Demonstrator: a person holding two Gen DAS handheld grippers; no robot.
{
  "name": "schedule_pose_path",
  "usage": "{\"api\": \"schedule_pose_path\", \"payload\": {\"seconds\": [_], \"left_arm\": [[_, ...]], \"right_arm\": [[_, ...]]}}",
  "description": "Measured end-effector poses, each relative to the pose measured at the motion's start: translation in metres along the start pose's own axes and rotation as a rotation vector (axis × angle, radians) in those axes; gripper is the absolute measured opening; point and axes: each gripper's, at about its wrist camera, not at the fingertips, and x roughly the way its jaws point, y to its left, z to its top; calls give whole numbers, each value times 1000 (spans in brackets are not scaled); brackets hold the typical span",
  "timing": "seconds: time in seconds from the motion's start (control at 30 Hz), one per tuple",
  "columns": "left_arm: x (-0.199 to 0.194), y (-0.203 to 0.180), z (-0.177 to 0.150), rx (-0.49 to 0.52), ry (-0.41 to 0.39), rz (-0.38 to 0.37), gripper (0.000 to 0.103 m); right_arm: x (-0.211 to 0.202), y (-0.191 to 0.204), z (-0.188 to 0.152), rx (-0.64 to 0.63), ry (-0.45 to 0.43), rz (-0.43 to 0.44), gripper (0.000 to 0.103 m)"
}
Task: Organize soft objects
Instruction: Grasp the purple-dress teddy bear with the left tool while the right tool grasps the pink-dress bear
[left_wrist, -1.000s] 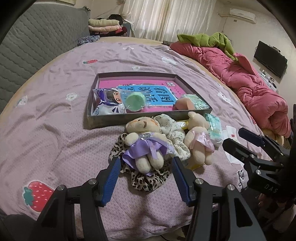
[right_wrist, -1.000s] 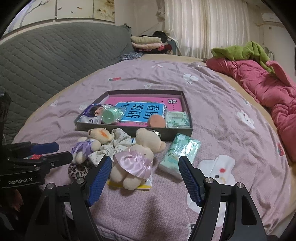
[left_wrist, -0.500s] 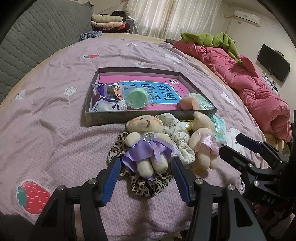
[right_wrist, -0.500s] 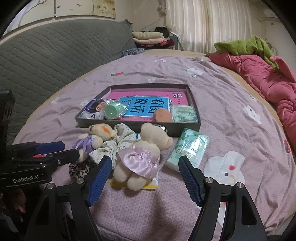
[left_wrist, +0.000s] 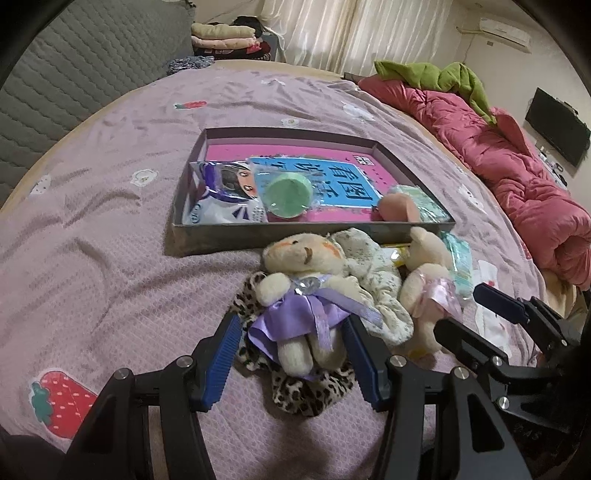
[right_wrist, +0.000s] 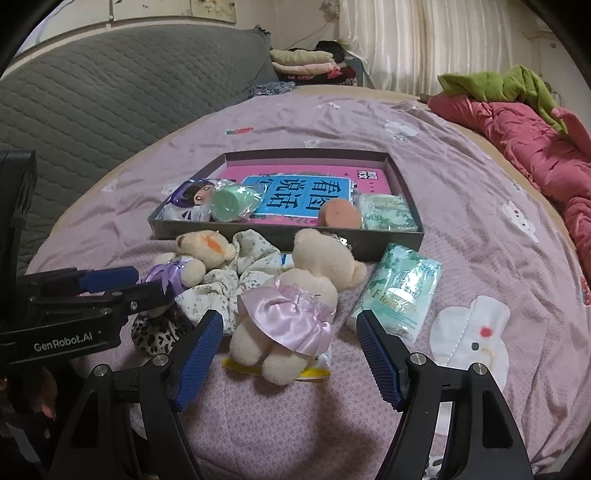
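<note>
Left gripper (left_wrist: 291, 354), jaws apart and empty, straddles the legs of the purple-dressed bear (left_wrist: 306, 295), whose long axis runs toward the tray's (left_wrist: 221, 236) near wall. Right gripper (right_wrist: 288, 354), likewise open, frames the pink-dressed bear (right_wrist: 291, 314) on the bedspread (right_wrist: 480, 229).

Landmark: box (right_wrist: 284, 236), on the bed (right_wrist: 461, 229).
In box, left end: packet (right_wrist: 184, 199), roll (right_wrist: 231, 203) beside it.
In box, middle: book (right_wrist: 306, 192), on the floor of the box.
In box, right end: sponge (right_wrist: 338, 218), tissue pack (right_wrist: 388, 216).
Before box, left: bear in a dress (left_wrist: 299, 295), on a patterned scrunchie (left_wrist: 303, 387).
Before box, middle: floral scrunchie (right_wrist: 240, 280), second bear (right_wrist: 295, 306).
Before box, right: loose tissue pack (right_wrist: 400, 291).
</note>
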Motion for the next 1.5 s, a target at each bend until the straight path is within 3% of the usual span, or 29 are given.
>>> {"api": "schedule_pose_path", "payload": {"seconds": [0.23,0.5,0.77,0.87,1.0,1.5], "left_arm": [[9,5,5,-17,17,-12,59],[17,-2,8,29,14,-6,59],[25,-3,11,43,18,-45,59],[28,-5,13,53,20,-61,59],[30,-5,16,56,15,-87,59],[43,-10,27,63,39,-159,54]], "right_arm": [[10,-4,2,25,18,3,76],[26,-11,3,93,53,18,76],[43,-13,4,111,95,38,76],[45,-12,5,102,97,54,66],[46,-16,6,118,96,58,61],[48,-23,11,137,94,95,54]]}}
